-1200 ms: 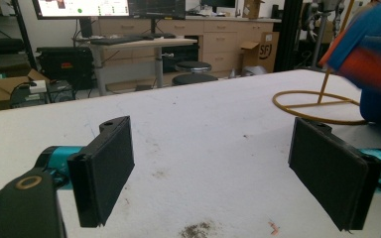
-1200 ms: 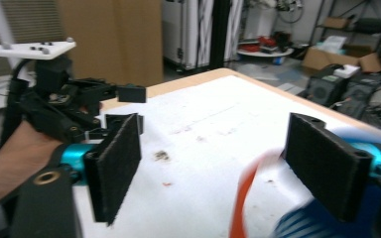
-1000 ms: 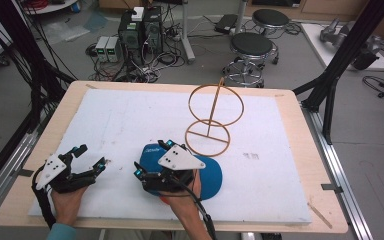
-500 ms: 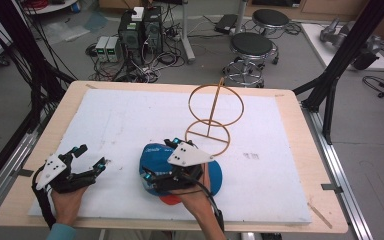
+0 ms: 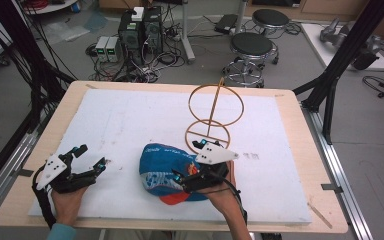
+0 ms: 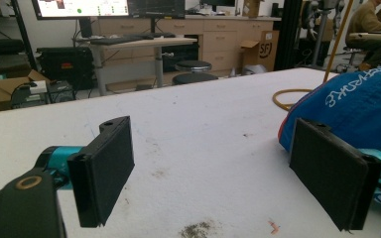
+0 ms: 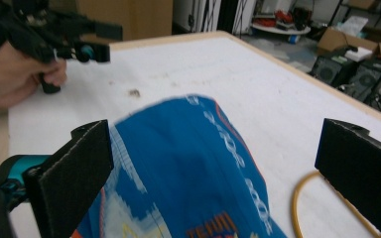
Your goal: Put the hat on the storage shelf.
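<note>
The right hand-held gripper (image 5: 192, 176) is held low over the near part of the bench (image 5: 290, 110), its jaws spread wide with nothing clamped; in the right gripper view a blue cap (image 7: 188, 168) is seen lying between and just beyond the two pads, untouched as far as can be told. The cap (image 5: 167, 170) rests on the white bench cover near the front edge, its red-orange brim pointed toward the person and its long axis running roughly front to back. The left hand-held gripper (image 5: 87, 162) is held well apart to the cap's left, jaws likewise wide and empty; in the left gripper view the cap (image 6: 347, 106) is seen off to its right. The right hand is judged much the nearer for any grasp. Just behind the cap a wire stand of copper-coloured rings (image 5: 214, 112) is set upright, so room is limited on the far side, while open cover lies to the left and right.
</note>
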`<state>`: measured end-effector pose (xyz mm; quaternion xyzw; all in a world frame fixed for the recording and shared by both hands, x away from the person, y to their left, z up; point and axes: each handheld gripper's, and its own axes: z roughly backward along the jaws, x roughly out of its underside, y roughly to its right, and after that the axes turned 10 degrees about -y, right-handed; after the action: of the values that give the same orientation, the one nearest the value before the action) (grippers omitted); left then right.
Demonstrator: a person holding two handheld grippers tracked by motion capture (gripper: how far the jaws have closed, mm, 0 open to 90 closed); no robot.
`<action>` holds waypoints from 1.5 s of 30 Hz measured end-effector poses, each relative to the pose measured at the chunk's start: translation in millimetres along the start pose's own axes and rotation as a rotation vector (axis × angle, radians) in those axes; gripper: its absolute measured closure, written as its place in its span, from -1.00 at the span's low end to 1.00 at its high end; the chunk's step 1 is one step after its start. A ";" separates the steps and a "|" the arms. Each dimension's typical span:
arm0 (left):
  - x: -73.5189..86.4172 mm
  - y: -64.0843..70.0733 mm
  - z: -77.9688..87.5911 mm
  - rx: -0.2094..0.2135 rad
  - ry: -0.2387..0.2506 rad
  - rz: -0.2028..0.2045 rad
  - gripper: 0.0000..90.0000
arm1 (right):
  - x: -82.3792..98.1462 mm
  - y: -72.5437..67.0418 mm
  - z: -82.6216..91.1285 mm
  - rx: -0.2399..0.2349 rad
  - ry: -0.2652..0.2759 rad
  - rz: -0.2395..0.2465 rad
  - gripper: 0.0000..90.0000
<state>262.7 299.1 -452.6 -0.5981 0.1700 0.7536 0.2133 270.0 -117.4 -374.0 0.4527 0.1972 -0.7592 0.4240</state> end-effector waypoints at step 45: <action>0.3 0.0 0.6 -0.001 0.003 -0.001 -0.60 | 48.6 18.1 -27.7 -0.050 -0.254 0.006 -0.39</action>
<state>262.1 299.4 -452.7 -0.5995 0.1696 0.7526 0.2132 288.1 -131.3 -428.2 0.3426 0.1592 -0.8041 0.4590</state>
